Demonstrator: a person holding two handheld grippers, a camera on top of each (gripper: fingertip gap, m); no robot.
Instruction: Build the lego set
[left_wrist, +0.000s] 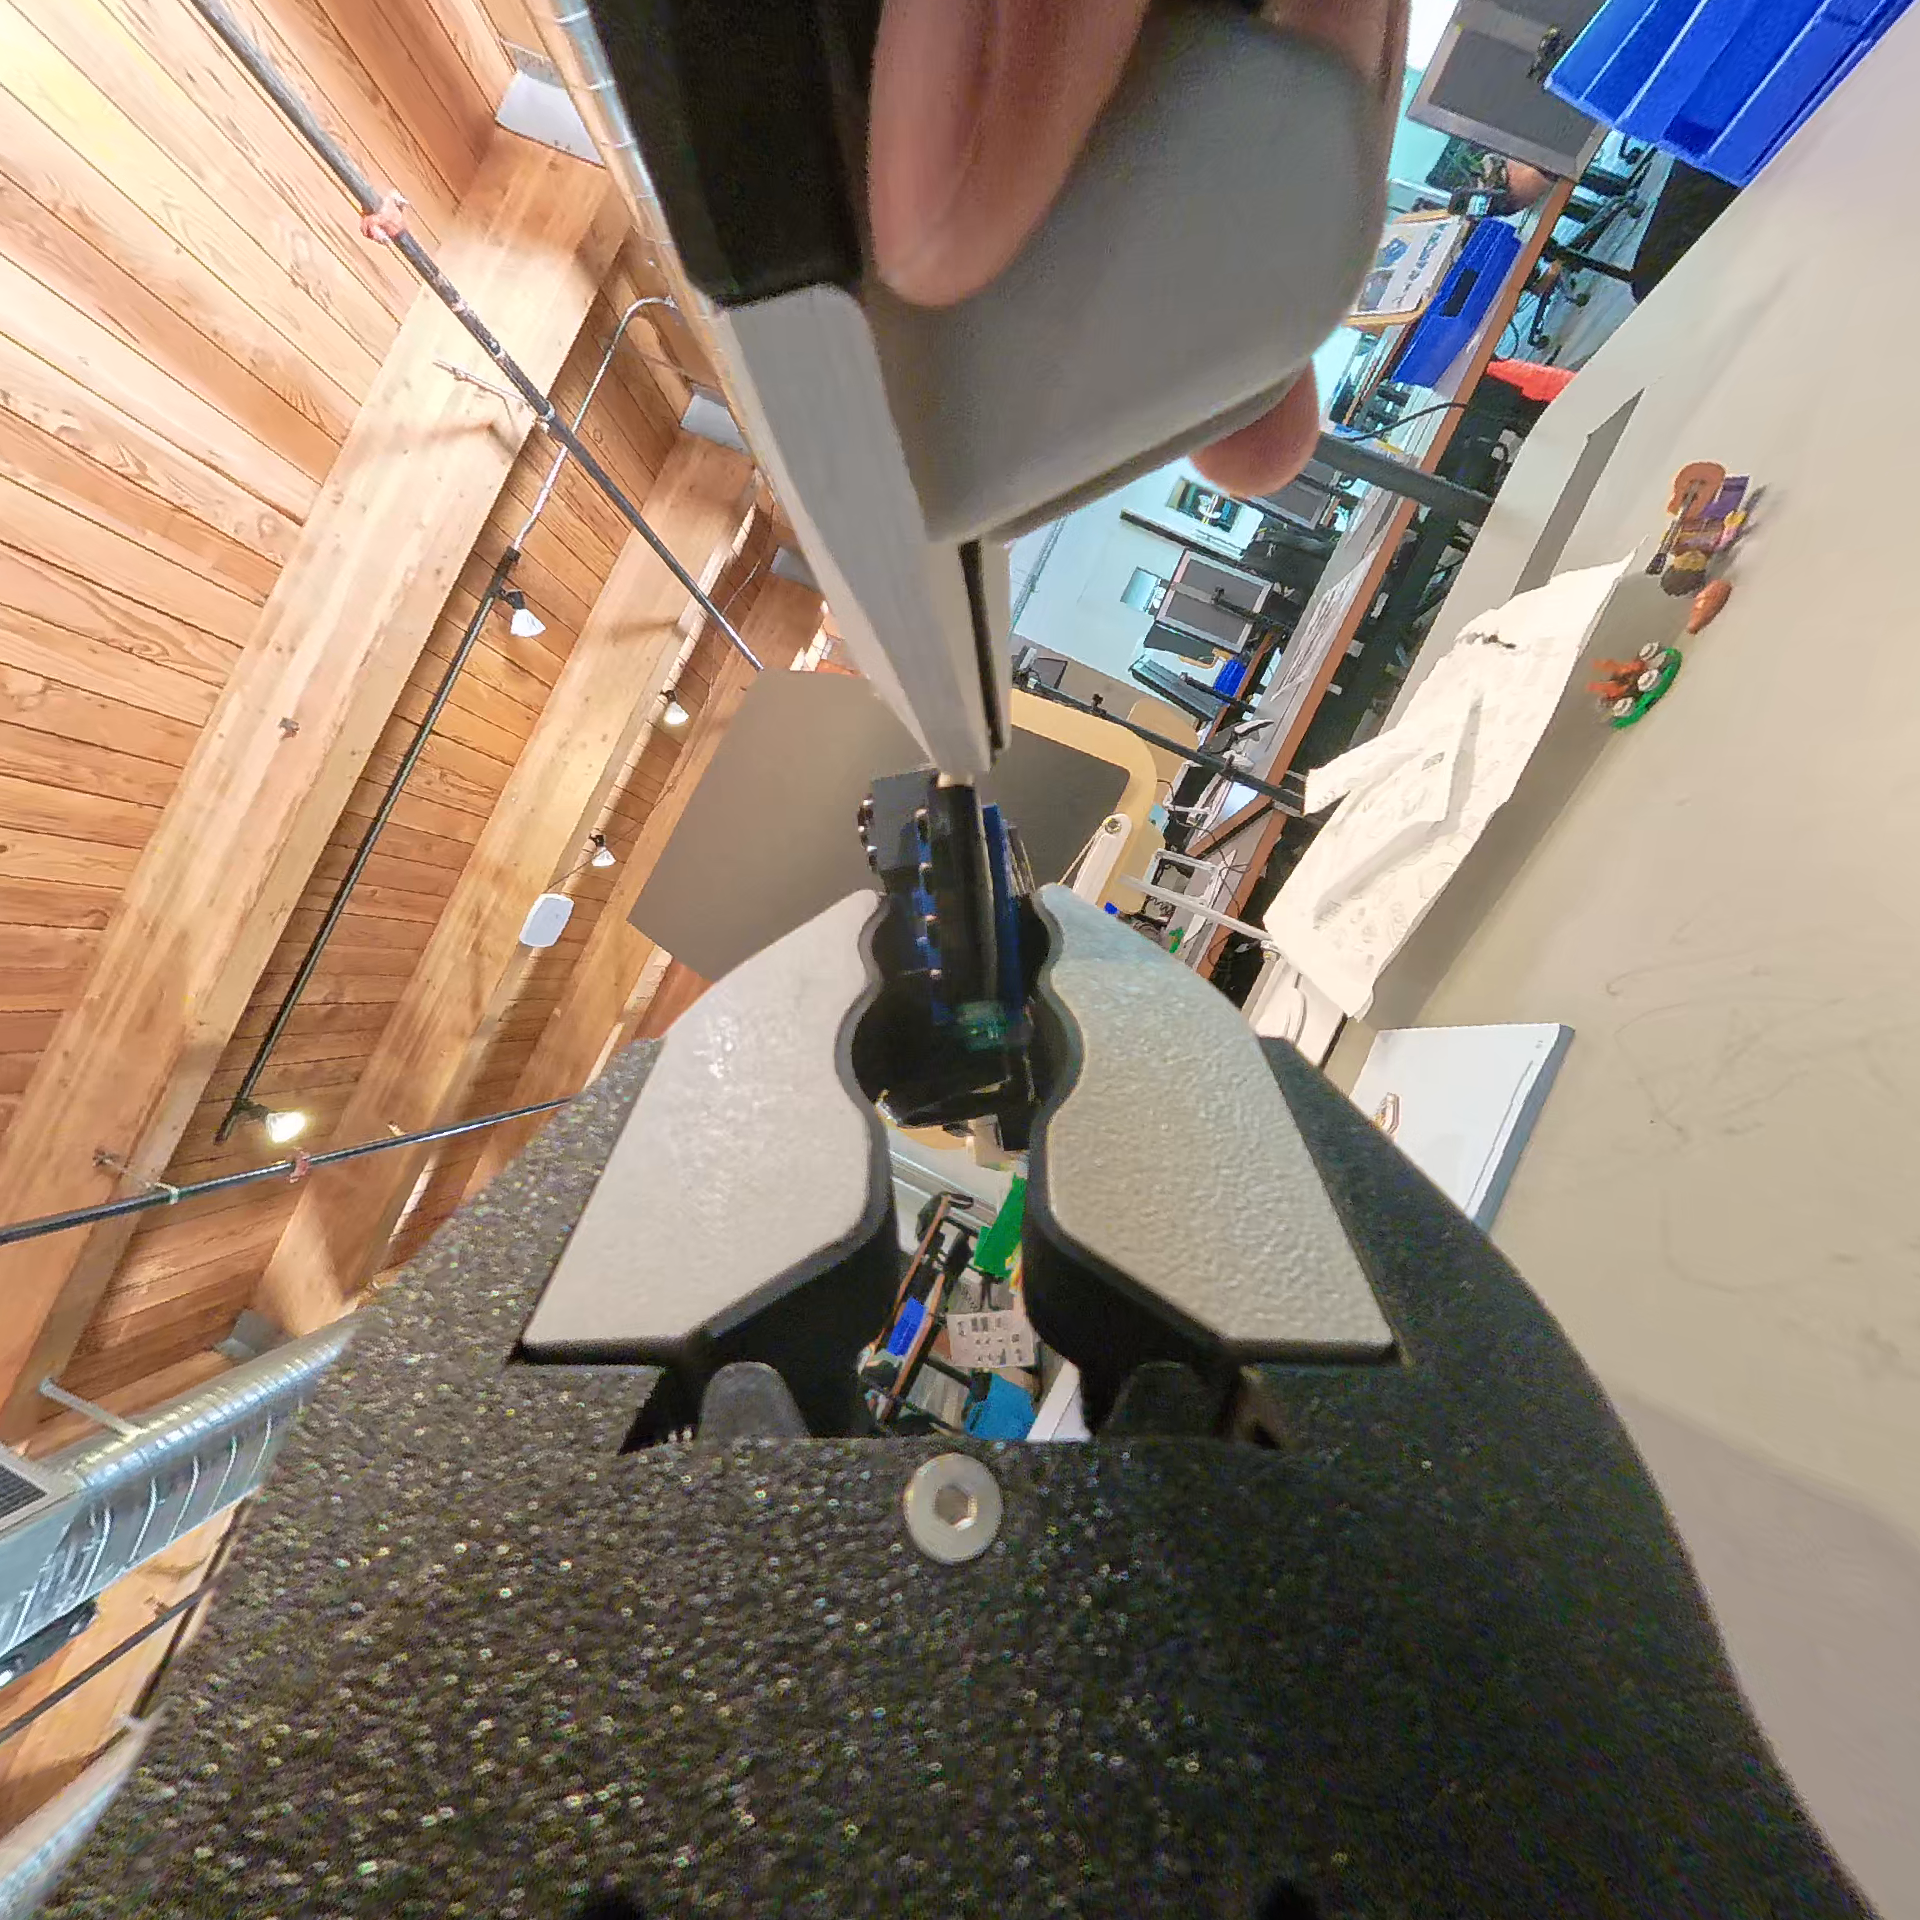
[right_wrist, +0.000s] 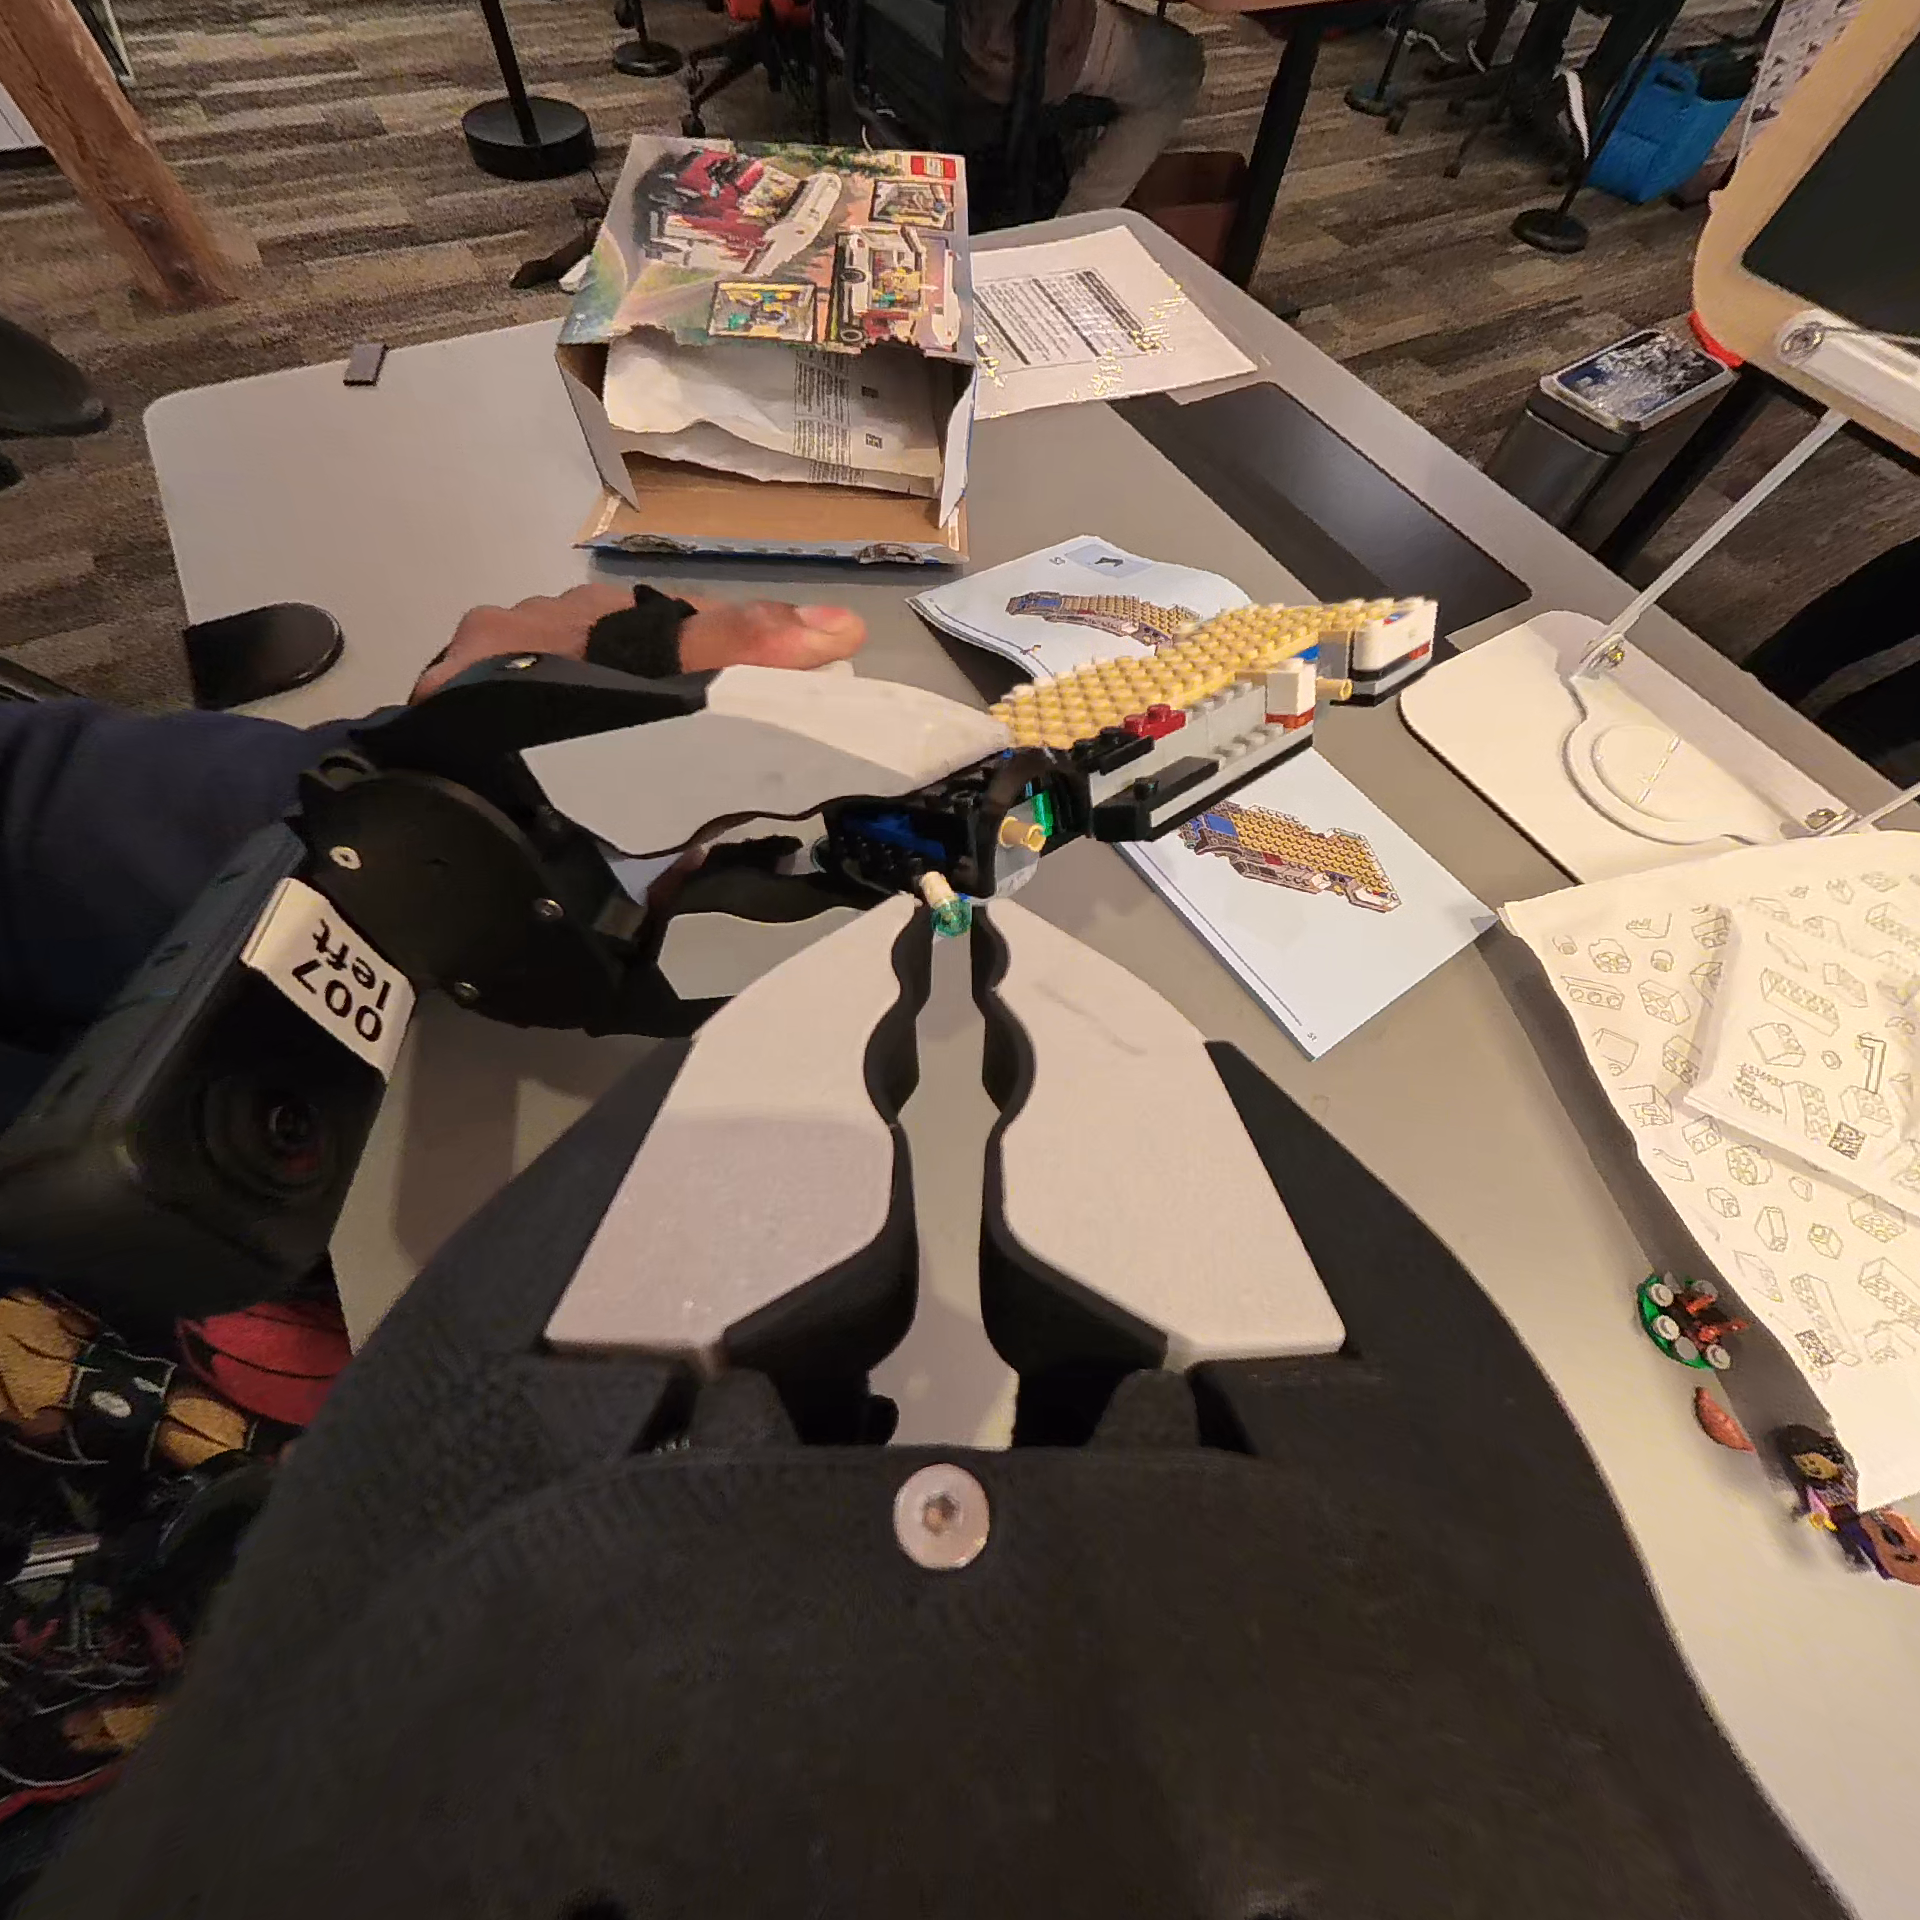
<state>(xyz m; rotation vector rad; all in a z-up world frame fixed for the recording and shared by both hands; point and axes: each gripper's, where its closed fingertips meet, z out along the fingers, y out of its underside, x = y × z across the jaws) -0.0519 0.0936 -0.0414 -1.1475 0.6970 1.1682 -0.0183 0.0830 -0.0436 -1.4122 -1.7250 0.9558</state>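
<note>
Two close wrist views, shared brick model (right_wrist: 1195, 686)

We cannot see most of the brick model (left_wrist: 951, 914) in the left wrist view: the left tool's (left_wrist: 956, 935) fingers (left_wrist: 1132, 1039) cover its sides, and the right tool (left_wrist: 961, 764) hides its far end. In the right wrist view, the small green stud (right_wrist: 952, 918) at the right tool's (right_wrist: 951, 920) fingertips is too tiny for us to judge contact. The figures (right_wrist: 1839, 1496) by the patterned paper (right_wrist: 1766, 1091) are blurred, and that paper is cut off at the edge.
</note>
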